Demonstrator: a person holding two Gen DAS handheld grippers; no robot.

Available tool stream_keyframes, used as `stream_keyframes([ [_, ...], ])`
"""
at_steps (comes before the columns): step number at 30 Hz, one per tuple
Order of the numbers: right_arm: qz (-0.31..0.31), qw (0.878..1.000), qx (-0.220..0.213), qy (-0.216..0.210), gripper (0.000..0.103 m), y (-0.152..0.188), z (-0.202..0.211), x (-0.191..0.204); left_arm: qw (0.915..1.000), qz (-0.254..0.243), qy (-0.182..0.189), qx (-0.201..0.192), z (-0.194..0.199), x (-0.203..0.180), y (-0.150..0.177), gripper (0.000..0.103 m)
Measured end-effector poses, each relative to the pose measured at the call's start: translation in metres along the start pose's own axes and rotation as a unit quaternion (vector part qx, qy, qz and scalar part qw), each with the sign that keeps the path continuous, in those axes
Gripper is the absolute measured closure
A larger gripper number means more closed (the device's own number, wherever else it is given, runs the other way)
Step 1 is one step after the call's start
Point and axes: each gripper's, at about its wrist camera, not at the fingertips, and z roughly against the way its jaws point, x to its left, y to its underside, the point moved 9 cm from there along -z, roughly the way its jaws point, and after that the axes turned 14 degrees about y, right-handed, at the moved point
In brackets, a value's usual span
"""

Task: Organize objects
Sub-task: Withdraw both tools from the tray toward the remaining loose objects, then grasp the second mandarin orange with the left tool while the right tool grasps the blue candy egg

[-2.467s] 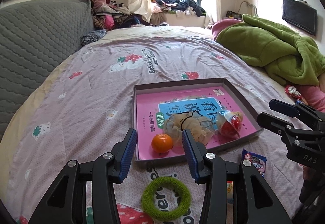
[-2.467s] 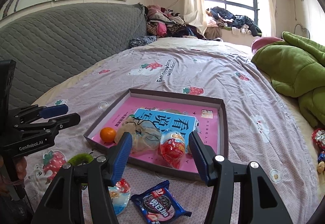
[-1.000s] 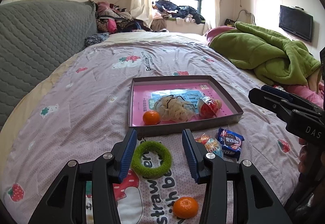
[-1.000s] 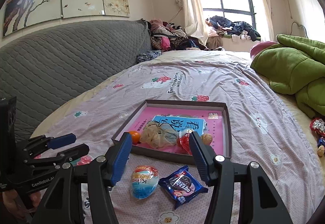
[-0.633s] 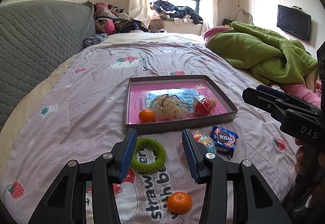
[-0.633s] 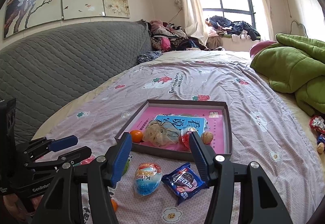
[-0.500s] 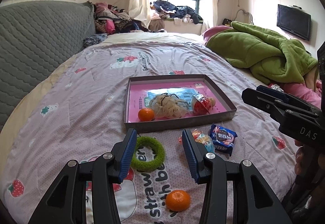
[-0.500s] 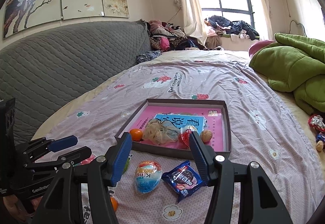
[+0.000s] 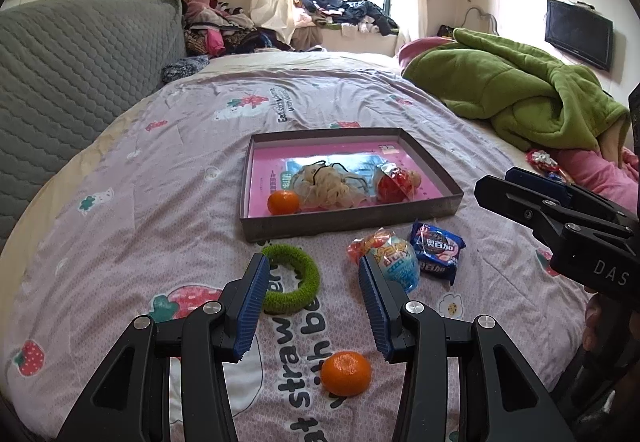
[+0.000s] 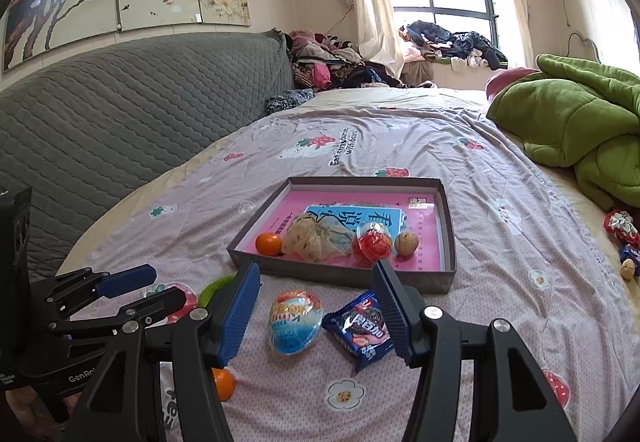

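Note:
A grey tray with a pink book inside sits on the bed; it holds a tangerine, a mesh bag, a red egg toy and a walnut. In front of the tray lie a green fuzzy ring, a blue egg toy, a cookie packet and a second tangerine. My left gripper is open and empty above the ring. My right gripper is open and empty above the blue egg toy and the packet.
A green blanket is heaped at the right of the bed. A grey quilted headboard runs along the left. Clothes pile up by the window. Small wrapped items lie at the right edge.
Both grippers have pulled back from the tray toward the near edge of the bed. The loose items in front of the tray and the second tangerine have come into view. Both stay open.

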Motion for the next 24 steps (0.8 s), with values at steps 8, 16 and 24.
stream_keyframes([
  [8,0.01,1.0,0.007,-0.003,0.045,0.009,0.002,0.008,0.9999,-0.003,0.005,0.011,0.0,-0.003,0.01,0.055],
  [16,0.018,1.0,0.014,-0.005,0.045,0.017,0.002,0.016,0.9994,0.009,0.009,0.033,-0.005,-0.001,0.028,0.055],
  [24,0.02,0.999,0.027,-0.006,0.045,0.026,0.0,0.018,0.9986,0.015,0.01,0.05,-0.008,-0.001,0.043,0.055],
])
